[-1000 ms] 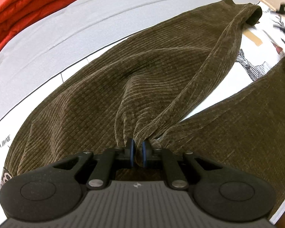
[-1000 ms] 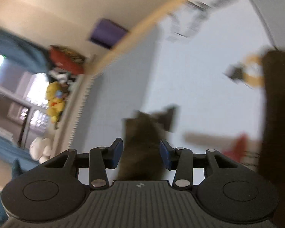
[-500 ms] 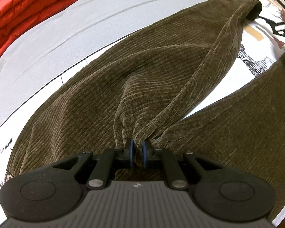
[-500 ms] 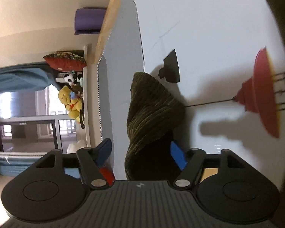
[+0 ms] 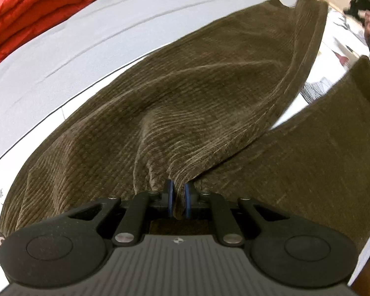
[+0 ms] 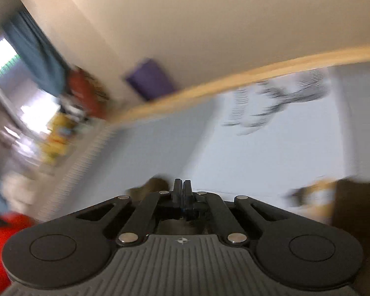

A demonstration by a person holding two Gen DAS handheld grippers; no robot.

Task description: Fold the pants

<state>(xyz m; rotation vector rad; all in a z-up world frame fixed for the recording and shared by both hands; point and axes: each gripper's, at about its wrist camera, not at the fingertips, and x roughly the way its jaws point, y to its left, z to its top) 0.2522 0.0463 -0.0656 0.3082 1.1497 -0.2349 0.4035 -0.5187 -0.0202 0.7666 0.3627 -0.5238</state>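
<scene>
a pale grey bedsheet [image 5: 91,37] covers the bed, a red quilt [image 5: 32,7] bunched at its far corner. the brown corduroy pants [image 5: 185,103] lie spread across it. my left gripper [image 5: 178,201] pinches a gathered fold of them. my right gripper [image 6: 182,192] is pressed together on nothing, the view badly blurred.

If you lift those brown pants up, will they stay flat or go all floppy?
Probably floppy: the pants already bunch into soft folds where the left gripper pinches them. The thick ribbed cloth looks grippy, so it likely won't slip out. The loose leg would probably sag and drag.
</scene>
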